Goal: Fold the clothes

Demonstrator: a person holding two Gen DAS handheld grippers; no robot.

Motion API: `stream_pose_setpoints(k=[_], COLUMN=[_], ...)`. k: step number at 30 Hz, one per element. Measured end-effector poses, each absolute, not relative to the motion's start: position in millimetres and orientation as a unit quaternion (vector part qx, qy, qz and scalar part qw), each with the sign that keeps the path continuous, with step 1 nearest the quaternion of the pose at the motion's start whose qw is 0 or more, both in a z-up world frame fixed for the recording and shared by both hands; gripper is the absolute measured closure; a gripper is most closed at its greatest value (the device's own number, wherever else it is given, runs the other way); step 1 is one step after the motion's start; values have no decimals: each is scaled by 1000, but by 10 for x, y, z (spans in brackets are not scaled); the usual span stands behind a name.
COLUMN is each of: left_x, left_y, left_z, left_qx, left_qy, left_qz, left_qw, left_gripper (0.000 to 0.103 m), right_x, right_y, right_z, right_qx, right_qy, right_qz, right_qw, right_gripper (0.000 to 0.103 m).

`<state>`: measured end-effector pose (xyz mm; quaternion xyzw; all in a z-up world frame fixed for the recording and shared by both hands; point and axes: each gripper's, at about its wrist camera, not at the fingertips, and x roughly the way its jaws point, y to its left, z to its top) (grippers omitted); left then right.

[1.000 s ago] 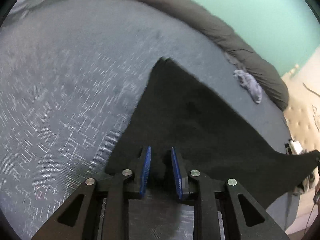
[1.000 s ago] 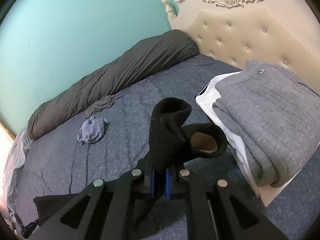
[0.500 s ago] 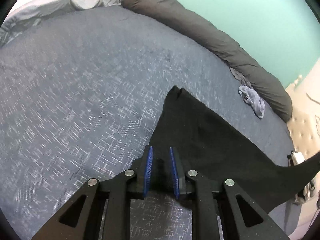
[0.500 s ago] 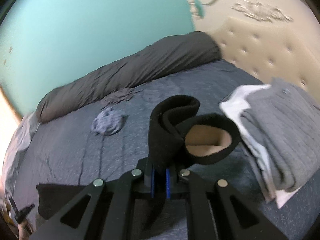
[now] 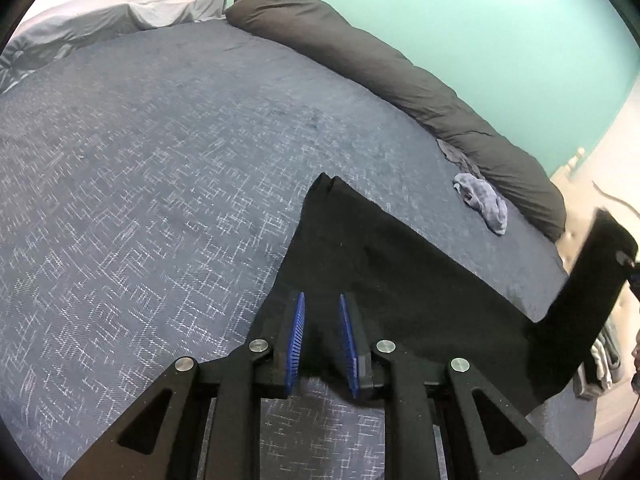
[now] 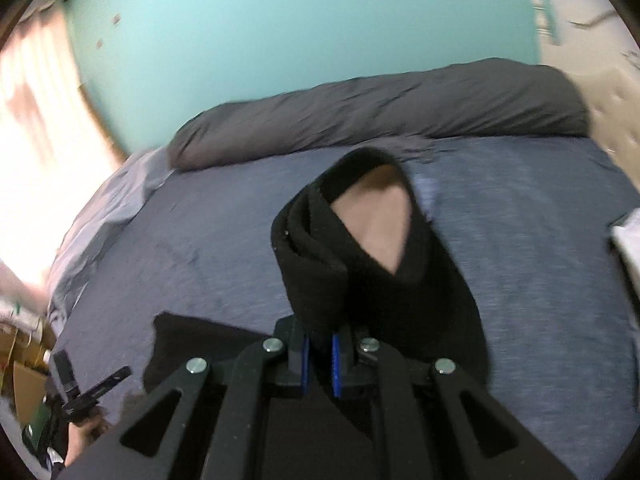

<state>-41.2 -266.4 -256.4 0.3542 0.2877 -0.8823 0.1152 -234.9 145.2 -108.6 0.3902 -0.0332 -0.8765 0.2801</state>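
Observation:
A black garment [image 5: 384, 264] lies stretched across the blue bedspread [image 5: 160, 168]. My left gripper [image 5: 322, 312] is shut on its near edge, black cloth bunched between the blue pads. My right gripper [image 6: 318, 346] is shut on the other end, a thick black band [image 6: 360, 252] with a tan lining that loops up in front of the camera. That raised end shows at the right edge of the left wrist view [image 5: 592, 280]. My left gripper shows at the lower left of the right wrist view [image 6: 86, 394].
A long dark grey bolster [image 5: 400, 72] runs along the teal wall. A small crumpled blue-grey cloth [image 5: 484, 202] lies beside it. A pale sheet [image 5: 112, 12] is bunched at the far left corner. A white edge of the folded pile [image 6: 628, 240] shows at far right.
My right gripper has swung left with the black band, so the headboard and folded pile have slid out of view. My left gripper has pulled back, and the garment lies longer across the bed.

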Motion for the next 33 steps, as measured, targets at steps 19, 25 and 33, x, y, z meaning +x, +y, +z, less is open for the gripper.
stream_pose_setpoints(k=[19, 25, 33], left_x=[-195, -170, -189], left_y=[-2953, -3025, -3017], left_z=[-2623, -2691, -2722], left_qx=[332, 330, 336], left_qy=[321, 337, 341], left_qz=[-881, -875, -872], left_qw=[103, 109, 104], left_gripper=[82, 81, 78], right_x=[-1756, -1617, -1466], right_y=[-1054, -1294, -1375], right_z=[-1952, -2316, -2604], right_qx=[434, 459, 494], right_qy=[41, 40, 44], right_qz=[-790, -769, -733], right_qw=[430, 444, 467], right_gripper=[96, 96, 77])
